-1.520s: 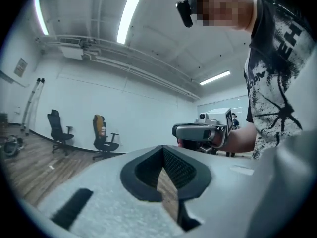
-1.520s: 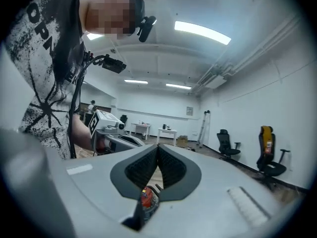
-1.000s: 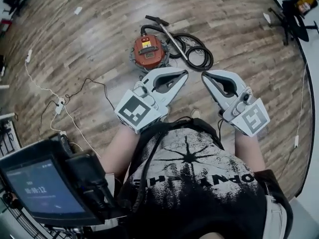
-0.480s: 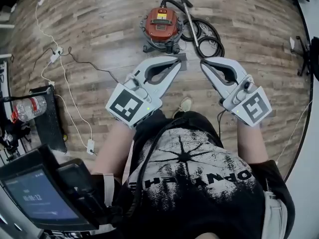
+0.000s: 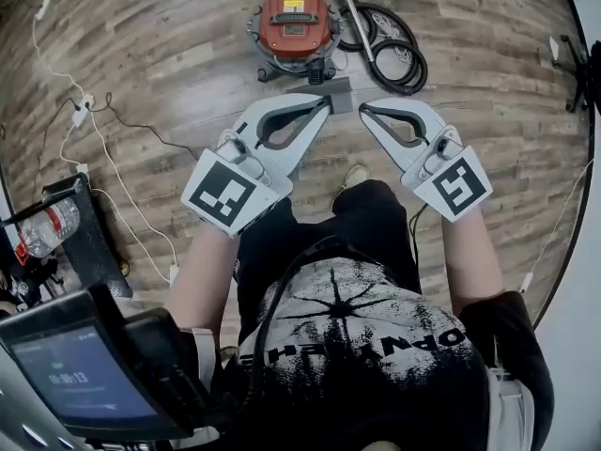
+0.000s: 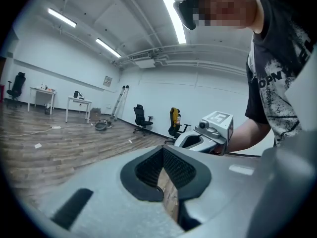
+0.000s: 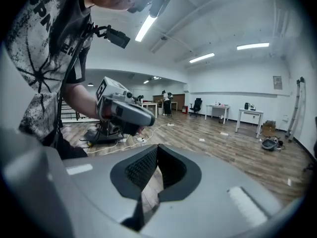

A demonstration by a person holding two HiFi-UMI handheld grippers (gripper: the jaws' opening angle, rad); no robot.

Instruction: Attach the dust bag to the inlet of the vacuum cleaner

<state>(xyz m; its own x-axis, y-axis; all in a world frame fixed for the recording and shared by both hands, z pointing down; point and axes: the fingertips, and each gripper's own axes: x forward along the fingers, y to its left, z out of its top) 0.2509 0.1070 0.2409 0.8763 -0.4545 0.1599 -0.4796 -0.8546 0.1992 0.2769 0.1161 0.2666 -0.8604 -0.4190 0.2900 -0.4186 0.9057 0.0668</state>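
Two shut grippers hang before the vacuum

Wood floor (image 5: pixel 141 54) fills the head view. The red vacuum (image 5: pixel 293 24) stands at the top, its black hose (image 5: pixel 399 50) coiled to its right. Nearer the person, the left gripper (image 5: pixel 324 102) and right gripper (image 5: pixel 362 111) point toward it, each with jaws pressed together on nothing. A grey piece (image 5: pixel 338 87) lies flat just before the vacuum, by the left gripper's tip. Whether it is the dust bag cannot be told.

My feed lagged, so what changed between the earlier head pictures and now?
The vacuum cleaner has slid toward the top edge of the head view, and a water bottle has come into sight at left. Nothing was taken or let go: the left gripper and right gripper stay shut, empty, side by side.
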